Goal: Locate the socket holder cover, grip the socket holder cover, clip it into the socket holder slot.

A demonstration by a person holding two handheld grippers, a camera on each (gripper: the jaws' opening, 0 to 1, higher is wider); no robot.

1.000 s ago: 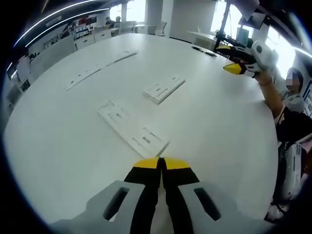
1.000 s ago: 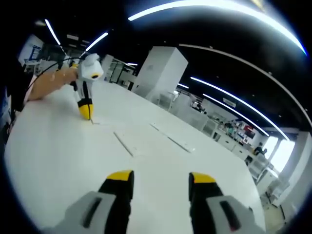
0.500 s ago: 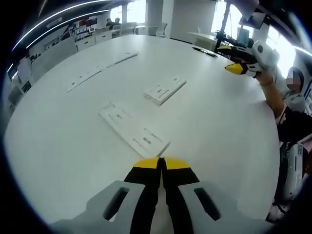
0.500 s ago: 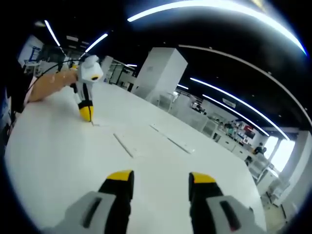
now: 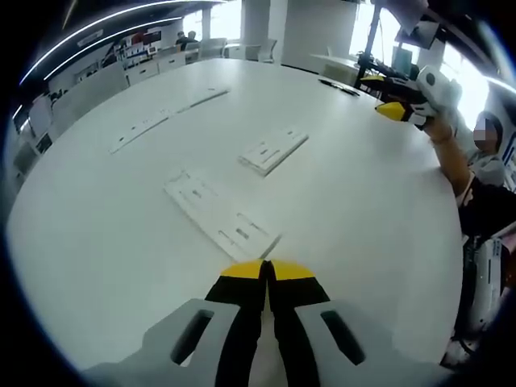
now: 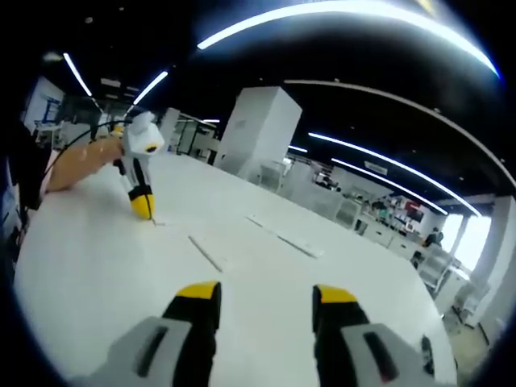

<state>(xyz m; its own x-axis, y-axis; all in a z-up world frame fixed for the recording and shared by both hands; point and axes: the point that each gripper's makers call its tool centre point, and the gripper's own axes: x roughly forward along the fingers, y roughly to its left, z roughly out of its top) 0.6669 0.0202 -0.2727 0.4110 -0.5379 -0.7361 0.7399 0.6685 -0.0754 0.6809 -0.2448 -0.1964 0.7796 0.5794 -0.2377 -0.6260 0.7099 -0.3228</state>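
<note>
My left gripper [image 5: 264, 270] is shut, its yellow tips low over the white table [image 5: 363, 210]. A thin white sliver [image 5: 271, 245], which looks like the socket holder cover, sticks out from between the tips toward a long white socket holder [image 5: 216, 214]. A shorter white holder [image 5: 272, 149] lies beyond it. My right gripper [image 6: 266, 294] is open with nothing between its fingers and is held up above the table. It also appears at the upper right of the left gripper view as the right gripper [image 5: 397, 110], in a person's hand. The left gripper [image 6: 142, 200] stands tip-down on the table.
Two more long white strips [image 5: 139, 129] [image 5: 201, 95] lie toward the table's far side. In the right gripper view, strips [image 6: 205, 253] [image 6: 287, 240] lie mid-table. A person [image 5: 484, 185] sits at the table's right edge. Desks and shelves stand behind.
The right gripper view has tilted a little, and the right gripper has drifted slightly right in the left gripper view. The left gripper and the table parts have not moved.
</note>
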